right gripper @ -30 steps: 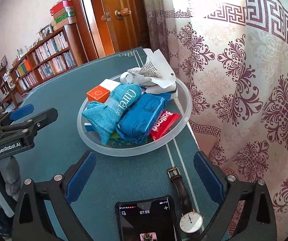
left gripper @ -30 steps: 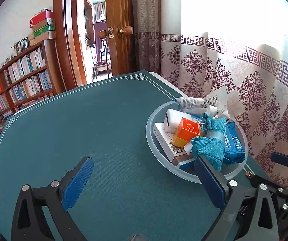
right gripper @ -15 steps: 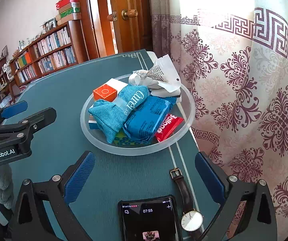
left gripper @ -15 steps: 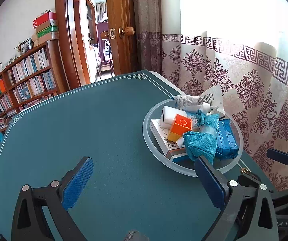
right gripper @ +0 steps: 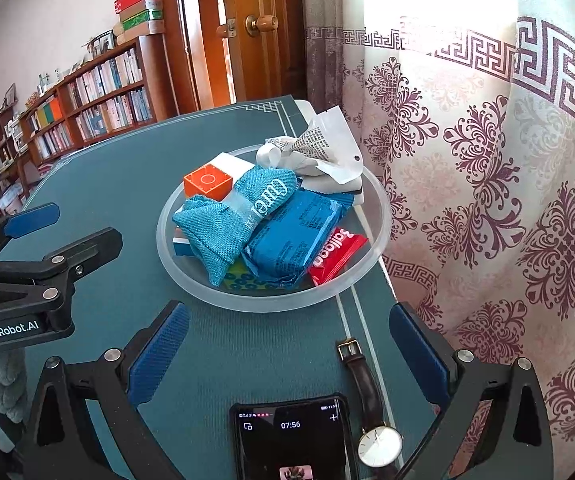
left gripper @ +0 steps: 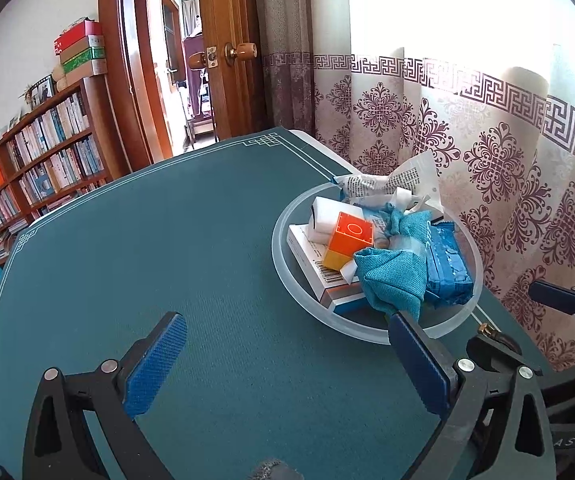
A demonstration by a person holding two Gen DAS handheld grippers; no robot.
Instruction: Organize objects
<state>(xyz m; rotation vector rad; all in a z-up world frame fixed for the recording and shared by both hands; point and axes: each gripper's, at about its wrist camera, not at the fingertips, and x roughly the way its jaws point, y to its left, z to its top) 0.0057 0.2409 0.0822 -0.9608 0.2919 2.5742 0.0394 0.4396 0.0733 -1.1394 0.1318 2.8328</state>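
While both our claws, the left gripper (left gripper: 283, 354) and right gripper (right gripper: 287, 346), hang open and empty, the heaped bowl (right gripper: 271, 302) sits just ahead of them (the phone (right gripper: 291, 438) and watch (right gripper: 369, 396) lie between the right one's fingers), so a careless reach could topple the pile.

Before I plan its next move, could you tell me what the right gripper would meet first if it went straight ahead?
Probably the near rim of the clear bowl, which lies dead ahead between the open jaws of the right gripper; depth is uncertain.

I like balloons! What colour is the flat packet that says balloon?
Red with white letters, best seen in the right wrist view.
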